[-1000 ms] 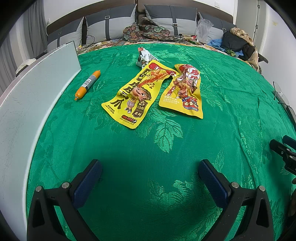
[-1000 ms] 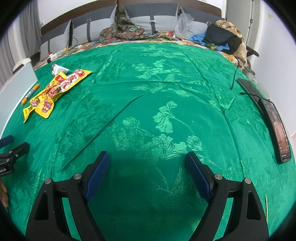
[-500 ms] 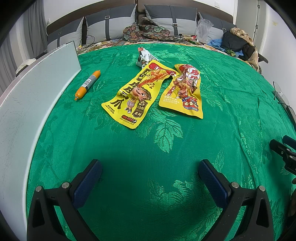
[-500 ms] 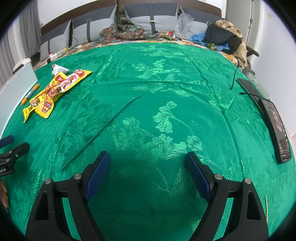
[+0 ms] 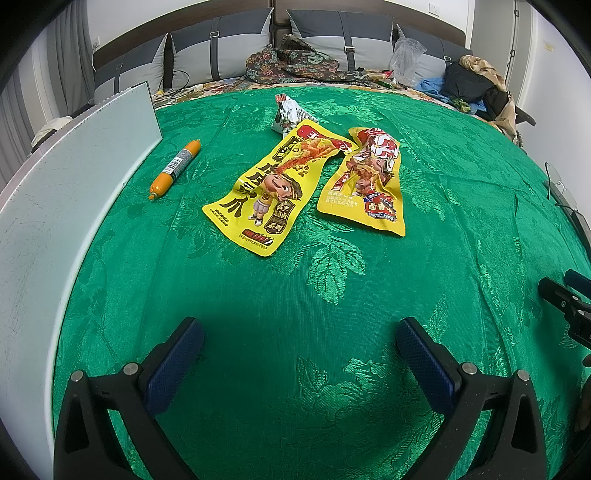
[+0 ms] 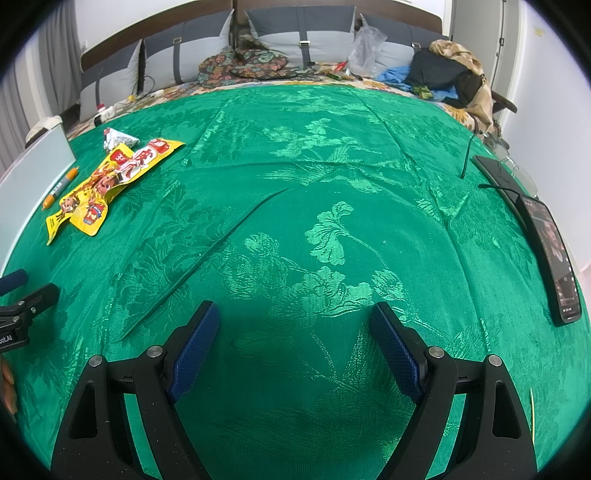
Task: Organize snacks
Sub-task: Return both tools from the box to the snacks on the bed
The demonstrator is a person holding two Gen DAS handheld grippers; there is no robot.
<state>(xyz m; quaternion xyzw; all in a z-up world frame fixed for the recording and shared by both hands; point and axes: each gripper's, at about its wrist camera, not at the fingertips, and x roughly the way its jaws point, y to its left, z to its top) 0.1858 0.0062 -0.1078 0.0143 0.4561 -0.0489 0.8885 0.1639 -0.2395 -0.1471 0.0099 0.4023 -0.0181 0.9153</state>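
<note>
The left gripper (image 5: 295, 339) hangs low over the green patterned cloth (image 5: 295, 288), its two blue-padded fingers (image 5: 173, 363) spread wide with nothing but cloth between them. The right gripper (image 6: 293, 332) is posed the same way farther right, level, its fingers (image 6: 194, 341) wide apart and empty; its tip also shows at the right edge of the left wrist view, and the left gripper's tip at the left edge of the right wrist view.

Four snacks lie on the cloth, all well beyond the left gripper and far left of the right one. Two are flat yellow packets: the left yellow packet (image 5: 271, 192) lies at a slant, the right yellow packet (image 5: 367, 184) just beside it, their far corners about touching. One small white pouch (image 5: 288, 114) sits at the far end of the left packet, touching or partly under it. One orange sausage stick (image 5: 175, 168) lies apart to the left, near a pale board (image 5: 62, 192) that stands along the left edge of the cloth.

On the right edge of the cloth one dark phone (image 6: 552, 254) lies with its screen lit. At the far side, grey cushions (image 6: 299, 33) line a headboard, with heaped clothes (image 6: 447, 74) at far right.
</note>
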